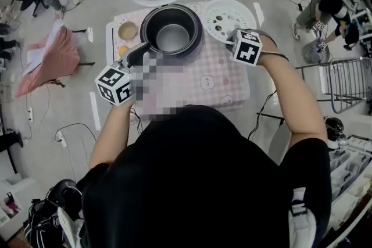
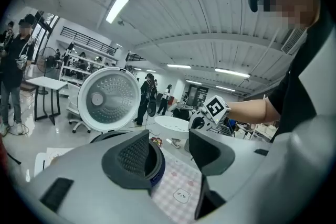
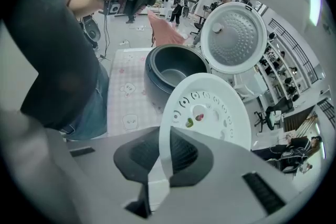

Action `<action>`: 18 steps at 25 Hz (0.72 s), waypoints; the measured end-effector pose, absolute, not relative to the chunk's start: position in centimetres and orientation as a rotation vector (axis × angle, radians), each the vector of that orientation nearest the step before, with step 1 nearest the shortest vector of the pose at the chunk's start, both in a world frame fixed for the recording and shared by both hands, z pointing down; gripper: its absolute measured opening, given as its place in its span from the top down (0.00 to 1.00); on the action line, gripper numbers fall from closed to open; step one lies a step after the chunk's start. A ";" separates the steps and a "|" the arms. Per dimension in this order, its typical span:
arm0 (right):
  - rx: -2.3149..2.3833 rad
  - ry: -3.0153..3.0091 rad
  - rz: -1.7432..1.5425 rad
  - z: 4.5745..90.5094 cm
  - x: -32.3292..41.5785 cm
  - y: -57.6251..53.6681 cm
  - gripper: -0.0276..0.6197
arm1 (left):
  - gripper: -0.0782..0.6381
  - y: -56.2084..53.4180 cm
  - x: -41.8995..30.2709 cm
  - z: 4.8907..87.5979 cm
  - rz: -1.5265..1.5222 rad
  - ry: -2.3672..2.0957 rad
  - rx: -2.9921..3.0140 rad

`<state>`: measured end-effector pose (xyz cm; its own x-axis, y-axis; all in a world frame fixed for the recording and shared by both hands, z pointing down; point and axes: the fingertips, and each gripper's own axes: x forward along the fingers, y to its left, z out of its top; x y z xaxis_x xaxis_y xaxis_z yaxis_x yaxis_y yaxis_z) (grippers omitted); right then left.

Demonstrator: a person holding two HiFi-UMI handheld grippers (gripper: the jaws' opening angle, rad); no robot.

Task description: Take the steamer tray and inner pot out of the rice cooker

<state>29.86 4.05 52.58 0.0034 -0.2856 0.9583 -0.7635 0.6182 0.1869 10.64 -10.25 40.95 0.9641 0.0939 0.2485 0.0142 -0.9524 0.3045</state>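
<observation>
A: Checked the rice cooker (image 1: 172, 31)?
B: Found the inner pot (image 1: 172, 38) inside it.
A: And beside it?
B: Saw the steamer tray (image 3: 210, 107) right of the cooker, pinched at its rim by the right gripper (image 3: 164, 157). Saw the left gripper (image 2: 173, 152) gaping, empty, at the cooker's near-left edge.

Left claw (image 2: 172, 140) points nearly level, its jaws apart with nothing between them. Right claw (image 3: 165, 153) points steeply down, jaws pinched on the steamer tray (image 3: 210, 113) rim.
</observation>
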 end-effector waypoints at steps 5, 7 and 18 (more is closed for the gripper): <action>0.930 -1.562 0.523 53.4 30.4 6.4 0.90 | 0.53 -9.1 11.8 41.0 0.395 0.136 2.810; 0.936 -1.560 0.542 53.9 30.7 7.2 0.90 | 0.53 -8.8 12.3 41.1 0.400 0.150 2.810; 0.936 -1.579 0.664 58.7 29.8 10.4 0.90 | 0.53 -8.2 12.7 42.6 0.464 0.171 2.790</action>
